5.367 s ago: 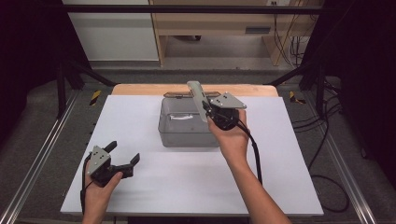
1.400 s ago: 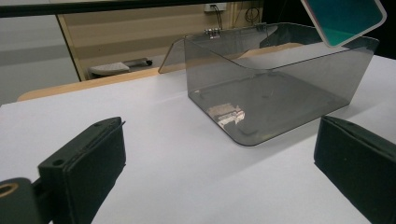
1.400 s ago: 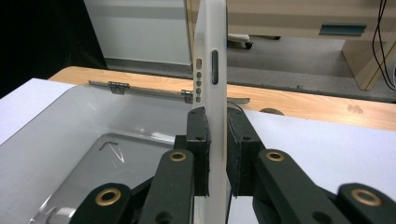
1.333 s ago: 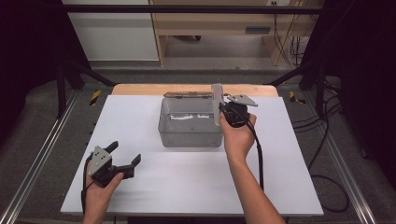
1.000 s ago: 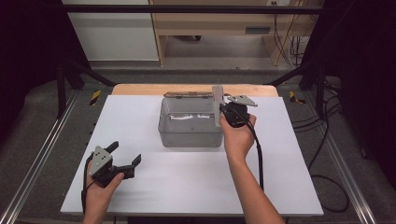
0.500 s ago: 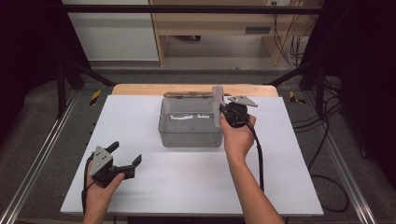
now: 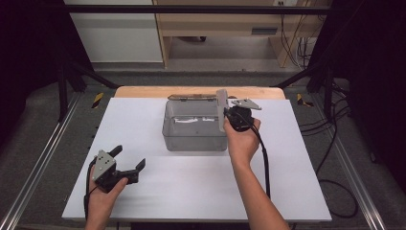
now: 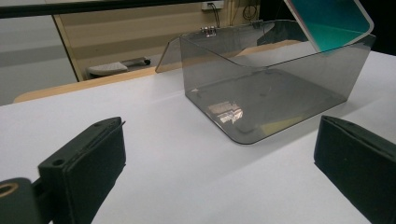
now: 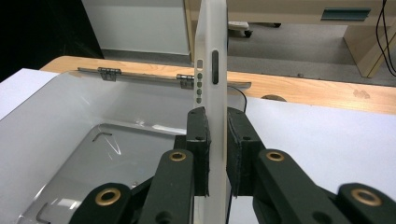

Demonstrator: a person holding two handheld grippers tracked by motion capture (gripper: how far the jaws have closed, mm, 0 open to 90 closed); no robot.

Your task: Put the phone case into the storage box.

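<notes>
Clamping a white phone (image 9: 212,70) edge-on, the right gripper (image 9: 215,154) holds it upright at the right wall of an open clear box (image 7: 195,128); by the look of it, lowering it in is left. Left gripper (image 7: 125,160) rests near the tabletop's (image 7: 191,191) front left, jaws apart, empty.

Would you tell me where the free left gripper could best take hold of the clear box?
Probably the clear box near wall's top rim: a thin, straight upright edge. The open left gripper should come from above, one jaw inside and one outside, away from the right gripper holding the white slab.
</notes>
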